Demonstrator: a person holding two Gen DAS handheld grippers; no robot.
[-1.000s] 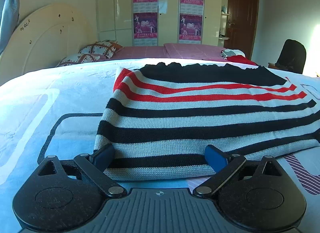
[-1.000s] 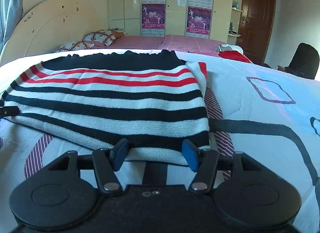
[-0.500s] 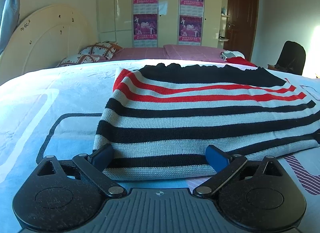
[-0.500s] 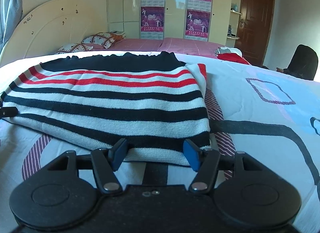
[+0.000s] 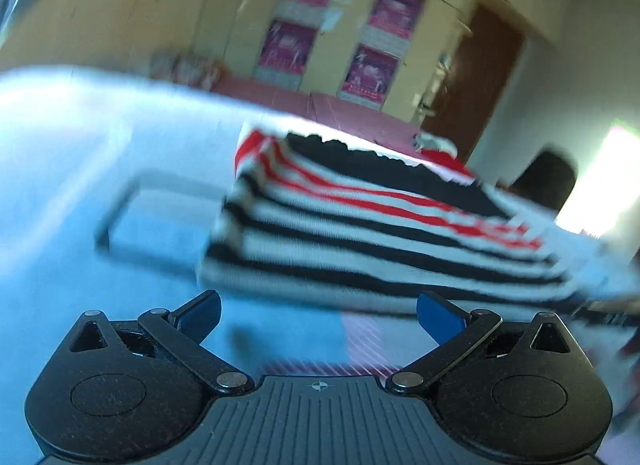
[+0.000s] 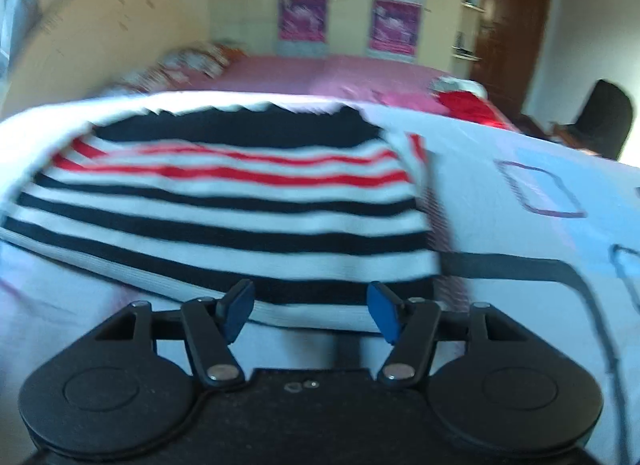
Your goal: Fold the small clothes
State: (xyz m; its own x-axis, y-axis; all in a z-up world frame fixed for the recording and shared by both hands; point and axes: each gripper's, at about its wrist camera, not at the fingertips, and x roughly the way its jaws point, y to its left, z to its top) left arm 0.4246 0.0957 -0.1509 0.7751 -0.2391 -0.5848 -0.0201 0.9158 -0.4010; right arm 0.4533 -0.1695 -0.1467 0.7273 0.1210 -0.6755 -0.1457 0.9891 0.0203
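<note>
Striped knit, black and white with two red bands near its black far edge, makes up the sweater (image 5: 372, 221), which lies flat and already folded into a broad rectangle on the pale blue printed bedspread (image 5: 80, 193); its near hem runs straight across, just ahead of both tools. Half a second ago both cameras sat level and sharp with the fingertips right at that hem; now both views are smeared with motion, the left one tilted hard so the room leans, and a strip of bare bedspread shows between the left gripper (image 5: 318, 311) and the hem; the left tool has pulled back and rolled, while the right gripper (image 6: 310, 305) has shifted less and its blue pads (image 6: 382, 305) still overlap the hem in the picture, though whether they touch the cloth I cannot tell. Both tools have their jaws spread wide, as they did before, with nothing between them. My reading is that no grasp was made at the hem and the hands are repositioning, perhaps for a side edge or another approach; the fold in hand is not yet begun. The sweater itself looks unmoved, stripes running evenly, its left edge slightly thick where layers stack. Beyond it lie a pink bed (image 6: 320, 73), a cream headboard (image 6: 100, 33), posters (image 6: 394, 25) on wardrobe doors, a brown door (image 6: 512, 17) and a dark chair (image 6: 604, 117).
</note>
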